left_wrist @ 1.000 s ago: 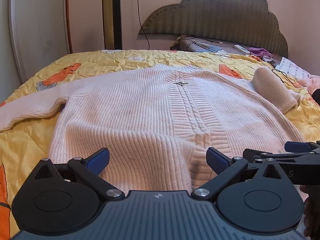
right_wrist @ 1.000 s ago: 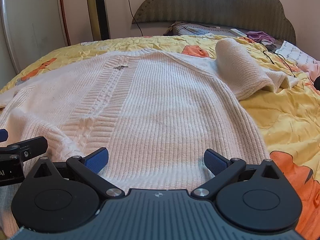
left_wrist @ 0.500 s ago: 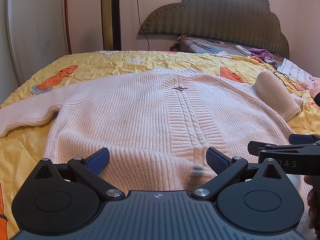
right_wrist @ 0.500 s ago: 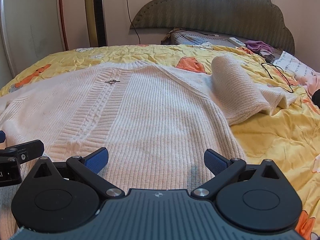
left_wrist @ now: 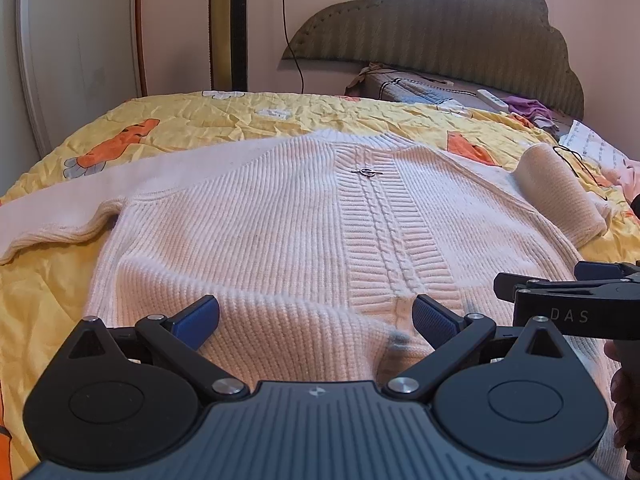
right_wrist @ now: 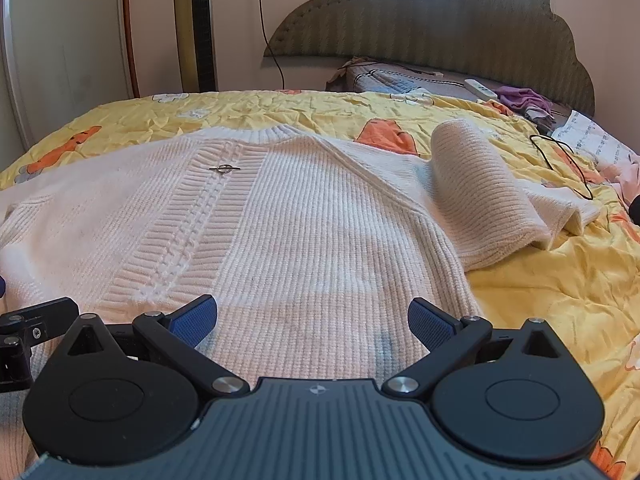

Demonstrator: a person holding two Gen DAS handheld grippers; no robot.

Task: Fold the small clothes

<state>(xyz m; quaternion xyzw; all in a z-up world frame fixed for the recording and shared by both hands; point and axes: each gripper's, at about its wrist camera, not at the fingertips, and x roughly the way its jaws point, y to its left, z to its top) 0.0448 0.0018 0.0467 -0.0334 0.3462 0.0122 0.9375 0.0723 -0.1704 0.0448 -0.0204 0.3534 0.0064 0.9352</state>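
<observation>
Lying flat on the yellow bedspread [left_wrist: 48,280], front up: one cream knit sweater [left_wrist: 280,232], hem nearest you. Soft, thick, stretchy; likely to sag when lifted. Your left gripper [left_wrist: 316,320] and right gripper [right_wrist: 312,318] hover over the hem, both spread wide, holding nothing. Take hold at the hem corners or the curled right sleeve [right_wrist: 480,196].

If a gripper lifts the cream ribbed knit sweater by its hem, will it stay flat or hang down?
The cream ribbed knit sweater will probably droop: its right sleeve already lies slumped in a soft fold. The thick knit looks fairly heavy, and its ribs should resist slipping.
</observation>
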